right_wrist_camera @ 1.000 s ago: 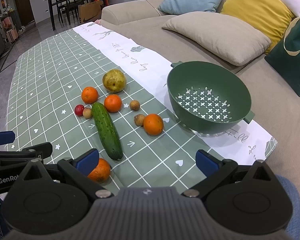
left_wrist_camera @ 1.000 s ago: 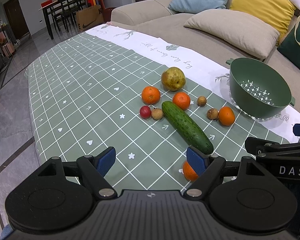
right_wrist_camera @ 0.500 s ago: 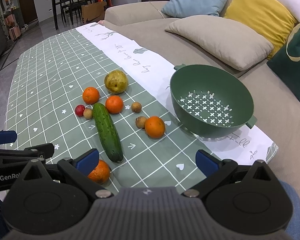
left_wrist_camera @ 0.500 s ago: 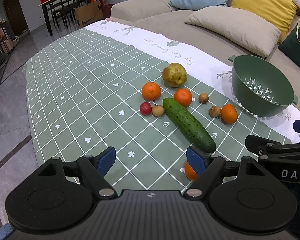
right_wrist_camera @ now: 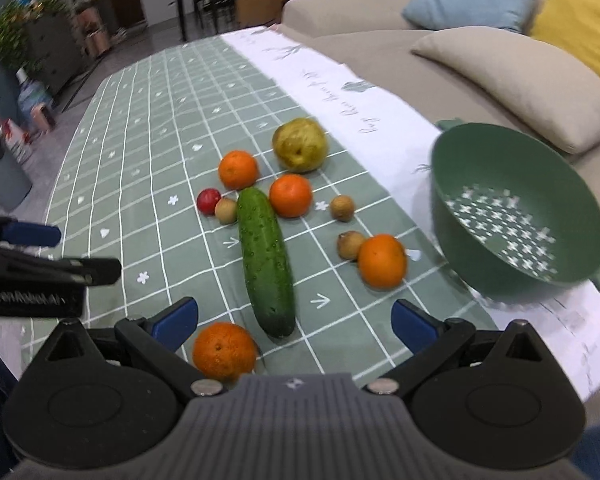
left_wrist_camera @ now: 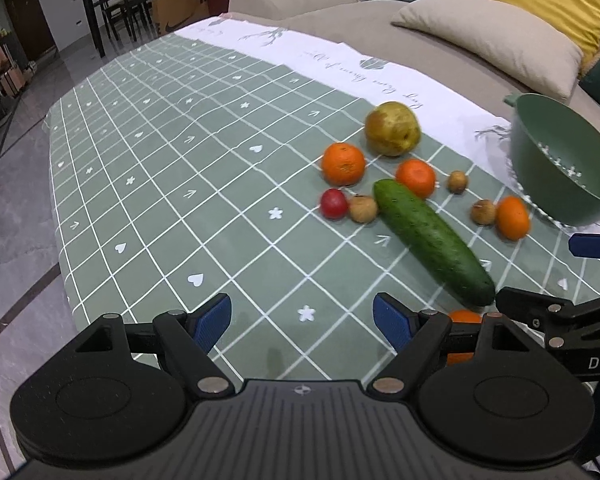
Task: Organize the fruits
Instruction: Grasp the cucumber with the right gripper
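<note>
Between the spread blue pads of the right gripper (right_wrist_camera: 294,320) lie the near tip of the cucumber (right_wrist_camera: 266,264) and, closer to its left pad, the nearest orange (right_wrist_camera: 224,350); the jaws stand wide apart and hold nothing. Beyond them the cucumber runs away from the camera, with a small red fruit (right_wrist_camera: 209,201) and a brown longan (right_wrist_camera: 225,210) just beside its far end on the left and a second orange (right_wrist_camera: 291,195) touching or nearly touching it on the right. A third orange (right_wrist_camera: 238,169) and the pear (right_wrist_camera: 300,144) sit farther back. To the right, a fourth orange (right_wrist_camera: 382,261) rests against another longan (right_wrist_camera: 350,245), with a third longan (right_wrist_camera: 342,208) apart from them. The green colander (right_wrist_camera: 516,212) stands empty on the white strip of the cloth, tilted toward the camera (its far handle points at the sofa).

The left gripper (left_wrist_camera: 302,318) hangs over bare green checked tablecloth (left_wrist_camera: 180,168), jaws equally wide and empty; the fruit all lies ahead and to its right. Open cloth stretches to the left and far end of the table, whose left edge drops to the grey floor. The right side is bounded by the sofa and its cushions, close behind the colander.
</note>
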Available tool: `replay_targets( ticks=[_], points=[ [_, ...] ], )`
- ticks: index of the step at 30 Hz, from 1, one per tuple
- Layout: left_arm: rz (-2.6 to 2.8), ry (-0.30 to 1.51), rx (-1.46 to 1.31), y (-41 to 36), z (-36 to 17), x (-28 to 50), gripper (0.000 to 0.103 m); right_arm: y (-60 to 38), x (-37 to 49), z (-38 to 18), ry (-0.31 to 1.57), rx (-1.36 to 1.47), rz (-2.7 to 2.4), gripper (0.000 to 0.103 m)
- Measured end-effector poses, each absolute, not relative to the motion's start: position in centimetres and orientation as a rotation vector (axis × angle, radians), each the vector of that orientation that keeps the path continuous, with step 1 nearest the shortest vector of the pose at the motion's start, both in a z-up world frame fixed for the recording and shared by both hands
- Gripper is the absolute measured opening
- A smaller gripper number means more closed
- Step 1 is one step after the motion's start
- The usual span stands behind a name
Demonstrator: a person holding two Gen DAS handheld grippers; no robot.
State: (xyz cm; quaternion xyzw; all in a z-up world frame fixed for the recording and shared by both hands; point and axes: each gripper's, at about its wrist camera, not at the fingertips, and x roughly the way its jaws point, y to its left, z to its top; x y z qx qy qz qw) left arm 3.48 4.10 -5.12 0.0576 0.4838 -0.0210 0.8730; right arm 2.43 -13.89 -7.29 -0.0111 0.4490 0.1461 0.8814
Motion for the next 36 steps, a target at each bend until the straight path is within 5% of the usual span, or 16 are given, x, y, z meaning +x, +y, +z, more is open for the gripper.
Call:
replay_targets(
  ticks=[19,32,36],
  points=[
    [-0.052,1.066,0.145,5.6,-8.5,6.2,0.094,-10.3,8.6,-11.2,0.958,-0.063,0.424,0.089],
    [-0.053,1.091,0.122,5.7,-9.7,6.2,0.094,-8.8,10.7,-13.4,0.983,-0.093,0.433,0.04],
    [-0.058,1.089,0.103,5.6,-9.5,5.8,0.094,-8.8,10.8,-13.5,0.973,-0.1,0.448,0.035]
  ],
)
